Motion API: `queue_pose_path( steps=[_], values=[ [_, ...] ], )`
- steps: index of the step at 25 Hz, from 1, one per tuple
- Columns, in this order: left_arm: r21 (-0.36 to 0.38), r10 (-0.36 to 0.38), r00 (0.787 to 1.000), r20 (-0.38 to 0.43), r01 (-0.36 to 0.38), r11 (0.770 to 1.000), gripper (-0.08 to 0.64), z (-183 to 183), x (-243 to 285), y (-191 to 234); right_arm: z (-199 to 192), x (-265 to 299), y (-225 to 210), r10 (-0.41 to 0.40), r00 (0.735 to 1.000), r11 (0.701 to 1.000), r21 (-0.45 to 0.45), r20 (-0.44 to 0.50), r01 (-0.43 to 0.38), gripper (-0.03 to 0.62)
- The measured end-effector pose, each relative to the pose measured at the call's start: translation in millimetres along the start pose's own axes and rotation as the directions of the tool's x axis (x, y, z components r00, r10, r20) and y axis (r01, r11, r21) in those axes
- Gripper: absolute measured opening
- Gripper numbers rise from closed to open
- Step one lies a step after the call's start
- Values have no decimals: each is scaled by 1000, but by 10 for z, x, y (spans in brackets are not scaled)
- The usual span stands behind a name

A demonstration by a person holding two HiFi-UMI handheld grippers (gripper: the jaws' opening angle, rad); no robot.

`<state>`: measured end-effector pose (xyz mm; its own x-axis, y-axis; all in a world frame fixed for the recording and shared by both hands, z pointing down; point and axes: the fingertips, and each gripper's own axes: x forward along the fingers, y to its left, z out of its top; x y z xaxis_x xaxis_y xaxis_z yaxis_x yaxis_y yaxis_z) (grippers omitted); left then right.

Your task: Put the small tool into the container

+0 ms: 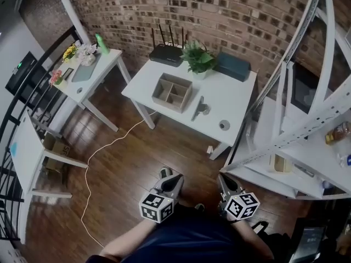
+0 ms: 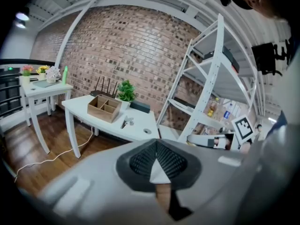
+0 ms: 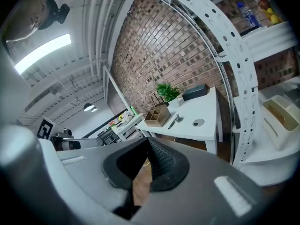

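Observation:
A wooden container with several compartments stands on the white table across the room. The small metal tool lies on the tabletop just right of it. Both grippers hang low near my body, well short of the table. My left gripper has its jaws together with nothing between them, and so does my right gripper. The left gripper view shows the container and the tool far beyond the left gripper. From the right gripper the container and tool are equally distant.
A router, a potted plant and a dark box line the table's back edge by the brick wall. White metal shelving stands at the right. A side table is at the left. A cable runs across the wooden floor.

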<state>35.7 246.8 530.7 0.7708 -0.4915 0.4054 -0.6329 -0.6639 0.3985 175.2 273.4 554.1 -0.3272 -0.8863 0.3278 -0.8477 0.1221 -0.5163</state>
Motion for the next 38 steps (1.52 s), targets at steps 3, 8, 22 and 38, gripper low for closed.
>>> queue_pose_path(
  steps=[3,8,22,38],
  values=[
    [7,-55,998,-4,55,998,4,220,226,256,143,270,-56,-59,998,998,1,15,59,11],
    [12,-174,985,-21,174,985,4,616,561,691,344,813,-69,-156,988,987,38,9,156,11],
    [-98,-162,987,7,162,982,4,1343,790,2242,938,2179,135,-204,979,976,78,-17,205,11],
    [-82,109,991,74,-103,991,5,1772,861,2504,958,2720,-1126,-198,976,960,183,-94,213,12]
  ],
)
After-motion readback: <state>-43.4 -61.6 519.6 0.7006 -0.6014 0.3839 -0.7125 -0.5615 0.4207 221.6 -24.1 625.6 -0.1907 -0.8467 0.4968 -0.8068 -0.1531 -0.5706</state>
